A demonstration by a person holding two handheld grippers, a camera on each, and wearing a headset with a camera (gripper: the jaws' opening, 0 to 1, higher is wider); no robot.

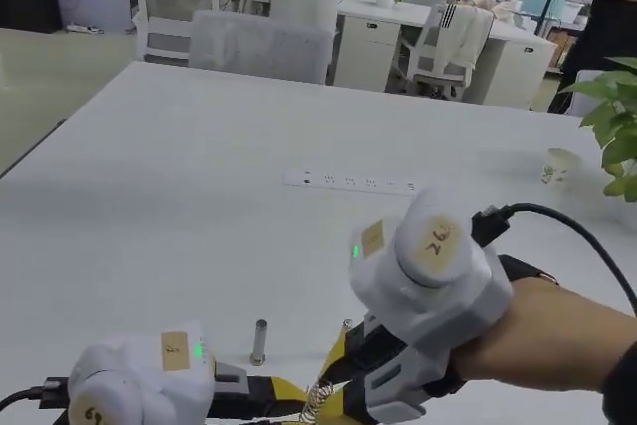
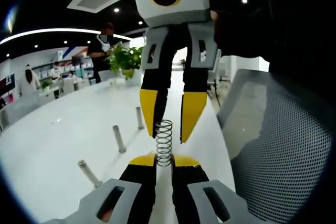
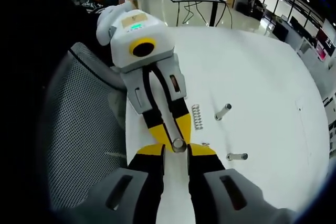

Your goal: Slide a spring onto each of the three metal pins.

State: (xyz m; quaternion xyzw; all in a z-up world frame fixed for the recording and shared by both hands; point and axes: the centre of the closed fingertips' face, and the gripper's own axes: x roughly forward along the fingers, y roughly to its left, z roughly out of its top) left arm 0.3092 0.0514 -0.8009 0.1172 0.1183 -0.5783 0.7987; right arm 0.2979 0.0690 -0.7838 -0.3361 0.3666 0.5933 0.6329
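My left gripper [image 2: 164, 160] is shut on the lower end of a steel spring [image 2: 164, 142], held out over the white table [image 1: 199, 196]. From the opposite side, my right gripper [image 2: 169, 132] straddles the spring's other end with its yellow fingers slightly apart, open. In the right gripper view, the spring's end [image 3: 179, 144] sits between the right gripper's [image 3: 177, 149] tips, with the left gripper [image 3: 173, 132] facing it. Three upright metal pins [image 2: 118, 138] stand bare in a row beside them. A second spring [image 3: 197, 116] lies loose near a pin [image 3: 223, 111]. One pin [image 1: 259, 341] stands just ahead of both grippers.
A white power strip [image 1: 348, 183] lies across the table's middle. A paper cup [image 1: 559, 166] and a leafy plant [image 1: 617, 126] are at the right edge. A grey mesh chair [image 2: 273, 145] stands close behind the near edge. People work at desks at the back.
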